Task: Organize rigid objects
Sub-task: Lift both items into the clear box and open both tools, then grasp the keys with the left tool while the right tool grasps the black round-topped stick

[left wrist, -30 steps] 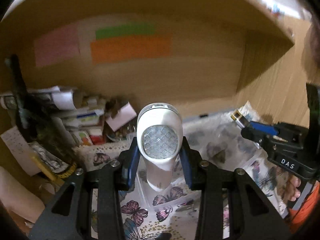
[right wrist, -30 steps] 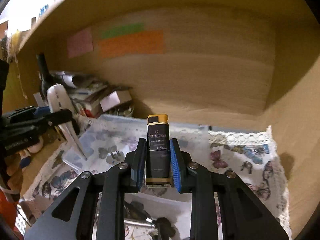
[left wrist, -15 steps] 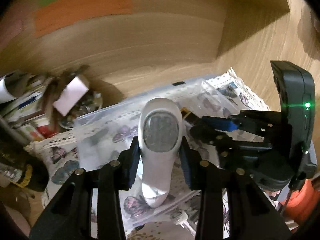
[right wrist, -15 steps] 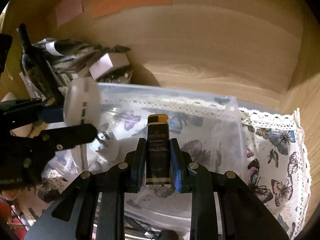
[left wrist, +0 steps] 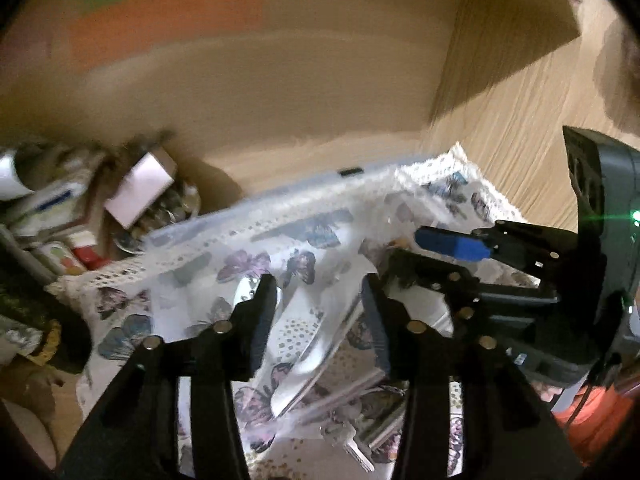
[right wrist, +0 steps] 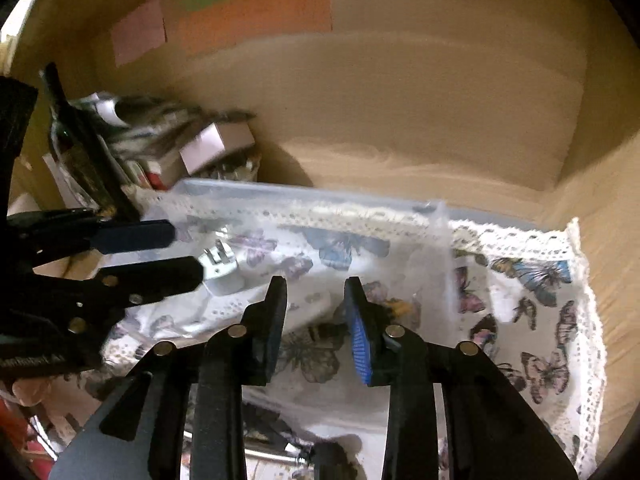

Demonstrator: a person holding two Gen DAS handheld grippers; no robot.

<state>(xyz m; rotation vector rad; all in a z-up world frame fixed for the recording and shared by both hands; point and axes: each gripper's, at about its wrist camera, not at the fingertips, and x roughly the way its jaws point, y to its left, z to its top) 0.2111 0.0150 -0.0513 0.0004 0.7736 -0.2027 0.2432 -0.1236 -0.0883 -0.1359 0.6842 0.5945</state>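
Observation:
A clear plastic bin point(left wrist: 248, 224) point(right wrist: 304, 196) stands on a butterfly-print cloth point(right wrist: 536, 320) inside a wooden shelf. My left gripper point(left wrist: 320, 292) is open and empty above the bin; it also shows in the right wrist view point(right wrist: 184, 252). The white handheld device point(left wrist: 304, 344) lies in the bin below it. My right gripper point(right wrist: 316, 296) is open and empty over the bin; it also shows in the left wrist view point(left wrist: 404, 252). The black and gold lighter point(right wrist: 360, 320) lies in the bin, seen blurred through its wall. A white plug adapter point(right wrist: 220, 268) also lies inside.
A pile of boxes, tubes and papers point(left wrist: 80, 208) point(right wrist: 168, 148) fills the shelf's left side, with a dark bottle point(right wrist: 76, 144). Keys and metal tools point(left wrist: 352, 440) lie on the cloth in front of the bin. The wooden back wall point(right wrist: 400, 112) carries coloured sticky notes point(right wrist: 256, 16).
Both grippers have opened. The white device dropped from the left gripper into the bin, and the lighter dropped from the right gripper into the bin.

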